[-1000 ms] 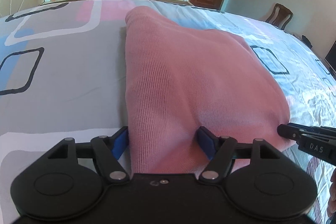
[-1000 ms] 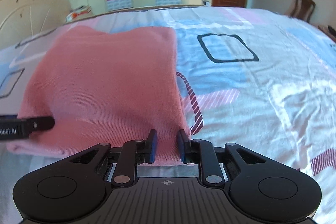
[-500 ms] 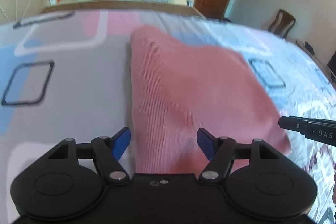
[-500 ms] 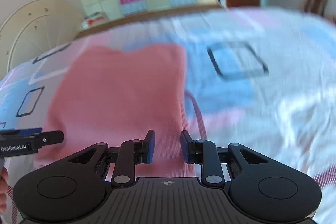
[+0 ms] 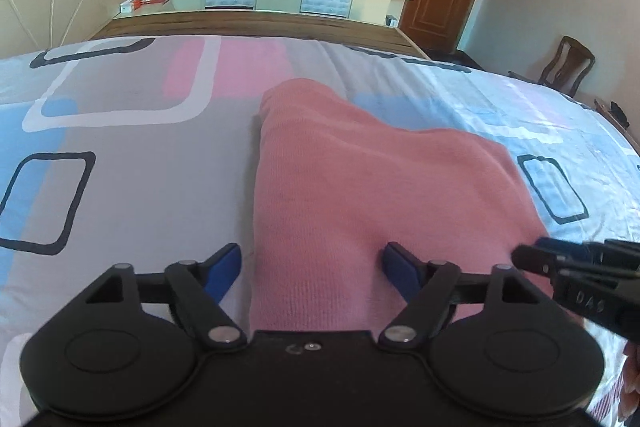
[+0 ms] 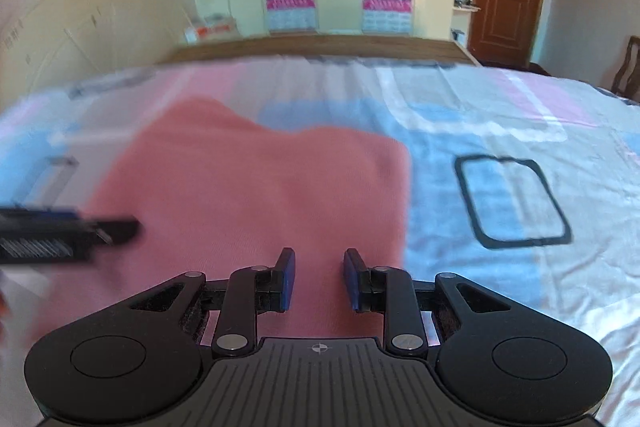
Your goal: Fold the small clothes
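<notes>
**Eng:** Left gripper (image 5: 310,263) has its jaws wide apart and they have just been opening further; the pink ribbed knit garment (image 5: 372,195) runs under the gap, but the blue pads (image 5: 224,263) sit clear of the cloth. So you hold nothing on that side.

**Op:** And the right?

**Eng:** Right gripper (image 6: 318,279) has a narrow gap between its jaws, parted, not clamped. Pink fabric shows behind the gap, with no pinched fold visible. Call it released too.

**Op:** Where's the garment?

**Eng:** Lying on the patterned bedsheet (image 5: 120,155), near edge just in front of both grippers, far end pointing toward the wooden footboard (image 5: 256,27). Its left edge looks thick and rounded, so I judge you have at least 1 fold in already: it reads as a compact, roughly rectangular stack.

**Op:** What's left?

**Eng:** The far edge is uneven, 1 corner reaching further than the other. You may need 1 more fold or a quick squaring-up. I see no other clothes in either view, so I cannot tell whether more pieces are waiting.
</notes>
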`<state>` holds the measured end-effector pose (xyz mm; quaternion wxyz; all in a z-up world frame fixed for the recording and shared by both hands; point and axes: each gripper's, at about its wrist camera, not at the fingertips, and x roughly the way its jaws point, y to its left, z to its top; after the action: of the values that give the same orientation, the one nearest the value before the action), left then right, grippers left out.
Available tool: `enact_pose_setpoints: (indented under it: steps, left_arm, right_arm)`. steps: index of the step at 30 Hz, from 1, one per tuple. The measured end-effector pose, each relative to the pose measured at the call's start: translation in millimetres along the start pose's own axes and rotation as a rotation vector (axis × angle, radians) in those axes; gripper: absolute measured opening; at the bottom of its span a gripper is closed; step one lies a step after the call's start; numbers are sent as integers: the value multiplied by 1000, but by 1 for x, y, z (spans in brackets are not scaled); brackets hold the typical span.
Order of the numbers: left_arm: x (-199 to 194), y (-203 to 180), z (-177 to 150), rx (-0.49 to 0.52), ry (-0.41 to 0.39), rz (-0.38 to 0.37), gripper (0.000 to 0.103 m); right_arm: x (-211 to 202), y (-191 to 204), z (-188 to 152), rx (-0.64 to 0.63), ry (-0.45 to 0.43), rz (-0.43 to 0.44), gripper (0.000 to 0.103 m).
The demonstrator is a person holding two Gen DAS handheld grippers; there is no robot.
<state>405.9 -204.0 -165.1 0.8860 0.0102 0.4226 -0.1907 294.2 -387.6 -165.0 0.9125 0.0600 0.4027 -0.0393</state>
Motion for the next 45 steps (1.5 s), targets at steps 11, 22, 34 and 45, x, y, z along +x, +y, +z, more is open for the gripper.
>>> enact_pose_setpoints:
  steps: [11, 22, 34, 45]
  left_arm:
    - [-1, 22, 11, -52, 20, -36, 98]
    - [13, 12, 30, -14, -45, -39, 79]
    - [70, 20, 51, -109, -33, 32, 74]
    - [21, 32, 23, -36, 54, -82, 100]
  right_arm:
    - [2, -53, 1, 96, 11, 49, 43]
    - [4, -56, 25, 109, -83, 88, 48]
    - [69, -47, 53, 55, -30, 73, 37]
    - [24, -78, 21, 218, 41, 181, 56]
